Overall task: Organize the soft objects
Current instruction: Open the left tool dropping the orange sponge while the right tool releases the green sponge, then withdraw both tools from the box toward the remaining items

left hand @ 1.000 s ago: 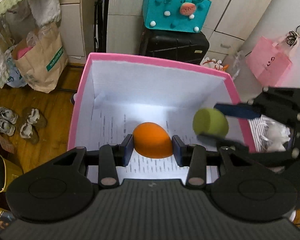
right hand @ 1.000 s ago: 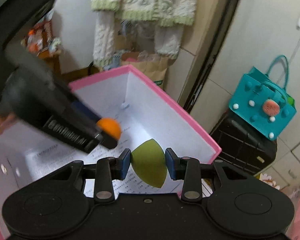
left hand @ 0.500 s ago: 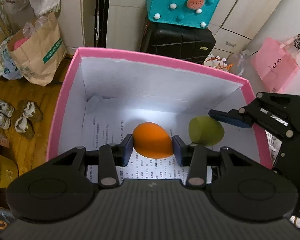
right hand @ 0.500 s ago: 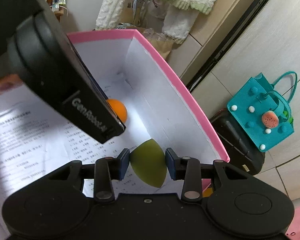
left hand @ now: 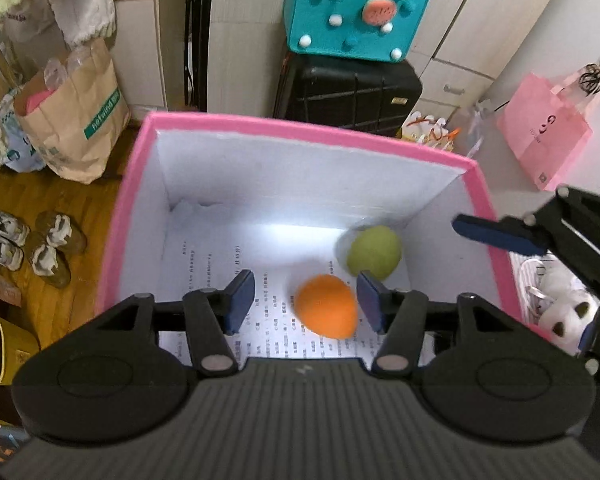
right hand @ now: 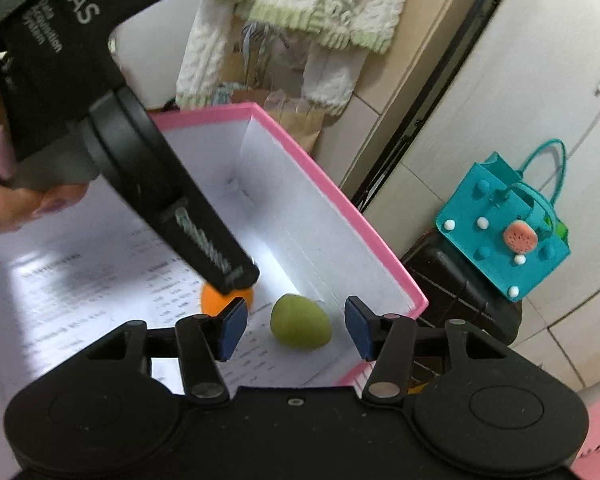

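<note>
Sponges lie loose in our pink box [left hand: 140, 184]: the orange one [left hand: 326, 306] between the spread fingers of our left tool [left hand: 306, 298], the green one [right hand: 300, 322] at two o'clock from it, under our right tool [right hand: 292, 328], also spread wide and gripping nothing. Both look blurred, so they may roll on the slick printed paper [left hand: 220, 264]. Lifting out carelessly, we could clip the rim. Readable writing: "DAS" on the left tool's body.

Wood floor [left hand: 60, 196] at left w/ shoes [left hand: 28, 240] & brown paper bag [left hand: 76, 120]. Pale cabinet doors [left hand: 244, 40] behind; teal felt bag [left hand: 352, 12] atop black suitcase [left hand: 348, 92]. Pink bag [left hand: 544, 136] right, probably against the wall.
</note>
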Action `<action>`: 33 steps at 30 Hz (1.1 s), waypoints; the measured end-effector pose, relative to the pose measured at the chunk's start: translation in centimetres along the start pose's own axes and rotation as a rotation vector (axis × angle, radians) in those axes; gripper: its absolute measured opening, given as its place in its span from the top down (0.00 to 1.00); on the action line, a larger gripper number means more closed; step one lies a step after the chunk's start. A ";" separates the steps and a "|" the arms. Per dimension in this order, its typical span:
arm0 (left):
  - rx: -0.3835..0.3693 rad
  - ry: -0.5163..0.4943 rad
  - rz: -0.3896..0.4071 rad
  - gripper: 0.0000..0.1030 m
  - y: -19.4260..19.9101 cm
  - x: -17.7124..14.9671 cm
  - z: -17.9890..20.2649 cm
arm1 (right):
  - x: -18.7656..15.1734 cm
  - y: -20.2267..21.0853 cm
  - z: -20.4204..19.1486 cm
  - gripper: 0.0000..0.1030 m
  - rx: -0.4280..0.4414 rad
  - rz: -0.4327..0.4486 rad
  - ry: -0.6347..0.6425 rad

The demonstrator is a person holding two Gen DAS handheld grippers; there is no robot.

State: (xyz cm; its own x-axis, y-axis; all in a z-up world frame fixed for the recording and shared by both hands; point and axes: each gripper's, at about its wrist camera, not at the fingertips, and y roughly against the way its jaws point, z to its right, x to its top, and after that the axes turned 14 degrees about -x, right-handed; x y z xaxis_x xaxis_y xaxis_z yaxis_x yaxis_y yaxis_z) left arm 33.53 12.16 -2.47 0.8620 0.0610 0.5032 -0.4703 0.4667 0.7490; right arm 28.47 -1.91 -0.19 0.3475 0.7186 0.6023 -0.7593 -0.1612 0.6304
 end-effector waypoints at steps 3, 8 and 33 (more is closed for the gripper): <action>0.016 -0.023 0.024 0.42 2.0 -0.4 0.6 | -0.5 1.7 0.6 0.42 0.023 -0.014 -0.059; 0.036 -0.060 0.032 0.38 5.1 -1.6 2.4 | -1.1 4.8 1.7 0.42 0.071 -0.033 -0.174; 0.083 -0.259 0.018 0.26 16.9 -9.9 11.0 | -3.9 18.2 1.8 0.42 0.170 0.000 -0.291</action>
State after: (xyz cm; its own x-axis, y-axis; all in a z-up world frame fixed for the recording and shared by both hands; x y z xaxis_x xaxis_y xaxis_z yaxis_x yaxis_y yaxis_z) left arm 15.00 9.77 9.97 0.7813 -0.1639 0.6023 -0.5081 0.3933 0.7662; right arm 14.29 -8.86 9.76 0.5084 0.4997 0.7013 -0.6654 -0.2891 0.6882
